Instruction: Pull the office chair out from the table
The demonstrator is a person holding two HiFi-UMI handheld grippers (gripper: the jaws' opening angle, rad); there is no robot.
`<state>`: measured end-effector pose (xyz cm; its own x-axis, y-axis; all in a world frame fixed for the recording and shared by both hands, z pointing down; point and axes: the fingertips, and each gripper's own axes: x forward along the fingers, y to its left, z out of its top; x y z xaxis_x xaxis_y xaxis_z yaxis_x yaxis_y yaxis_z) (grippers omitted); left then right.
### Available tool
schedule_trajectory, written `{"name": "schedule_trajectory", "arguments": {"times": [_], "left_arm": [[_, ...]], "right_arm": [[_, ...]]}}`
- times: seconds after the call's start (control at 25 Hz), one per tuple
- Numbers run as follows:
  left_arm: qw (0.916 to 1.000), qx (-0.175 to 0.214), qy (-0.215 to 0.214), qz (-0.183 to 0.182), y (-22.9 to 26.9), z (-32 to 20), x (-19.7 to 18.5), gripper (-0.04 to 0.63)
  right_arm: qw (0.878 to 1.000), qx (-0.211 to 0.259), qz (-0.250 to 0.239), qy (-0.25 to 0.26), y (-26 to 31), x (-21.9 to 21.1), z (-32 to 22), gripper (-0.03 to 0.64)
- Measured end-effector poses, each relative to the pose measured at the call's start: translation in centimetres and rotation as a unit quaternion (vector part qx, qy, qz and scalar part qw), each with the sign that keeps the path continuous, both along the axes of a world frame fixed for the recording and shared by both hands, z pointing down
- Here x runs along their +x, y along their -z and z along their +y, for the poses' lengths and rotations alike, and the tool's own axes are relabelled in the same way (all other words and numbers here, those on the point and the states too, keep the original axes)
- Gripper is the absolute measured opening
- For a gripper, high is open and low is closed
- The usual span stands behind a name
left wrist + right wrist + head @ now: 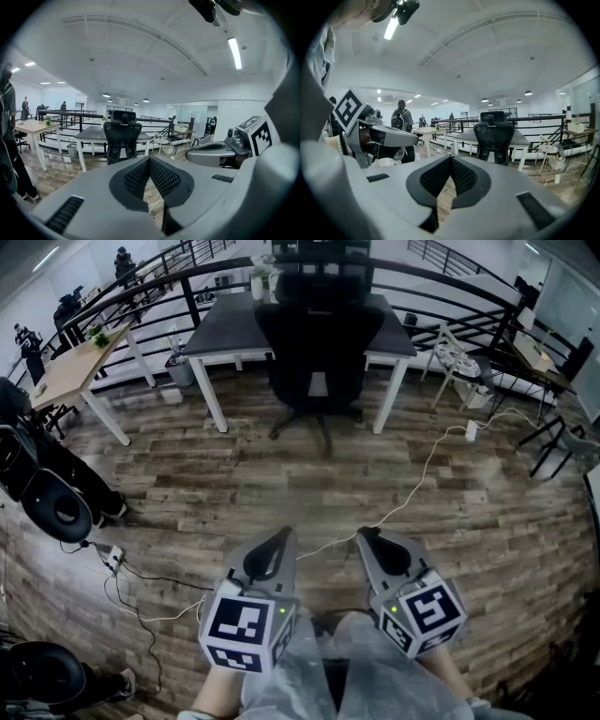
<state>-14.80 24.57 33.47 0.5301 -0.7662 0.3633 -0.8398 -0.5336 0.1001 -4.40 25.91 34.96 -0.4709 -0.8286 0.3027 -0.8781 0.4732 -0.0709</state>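
A black office chair [319, 348] with a headrest stands pushed in under a dark grey table [225, 329] at the far middle of the head view. It also shows ahead in the left gripper view as the chair [122, 138] and in the right gripper view as the chair [493, 136]. My left gripper [284, 536] and right gripper [364, 534] are held side by side near the bottom, well short of the chair. Both are shut with nothing between their jaws. The left gripper [149, 160] and right gripper [451, 159] point toward the chair.
A white cable [422, 474] runs across the wooden floor between me and the table. A light wooden desk [75, 371] stands at the left, black chairs [56, 507] at the near left, a small white side table [457, 362] at the right. Black railings [450, 282] run behind.
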Motion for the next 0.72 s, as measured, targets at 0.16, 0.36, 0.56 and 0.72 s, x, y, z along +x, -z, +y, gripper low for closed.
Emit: {"name": "schedule_trajectory", "arguments": {"times": [0.16, 0.36, 0.56, 0.72], "left_arm": [[1.0, 0.0, 0.002, 0.001, 0.0, 0.0, -0.2, 0.012], [1.0, -0.004, 0.0, -0.001, 0.0, 0.1, -0.1, 0.012], [1.0, -0.006, -0.002, -0.001, 0.0, 0.3, -0.5, 0.012], [1.0, -0.005, 0.002, 0.001, -0.3, 0.4, -1.3, 0.012]], "right_arm": [[1.0, 0.0, 0.003, 0.003, -0.1, -0.2, 0.3, -0.002], [1.0, -0.004, 0.001, 0.005, 0.0, -0.4, 0.2, 0.0], [1.0, -0.002, -0.003, 0.002, 0.1, -0.6, 0.2, 0.0], [1.0, 0.002, 0.003, 0.001, -0.1, -0.9, 0.4, 0.0]]}}
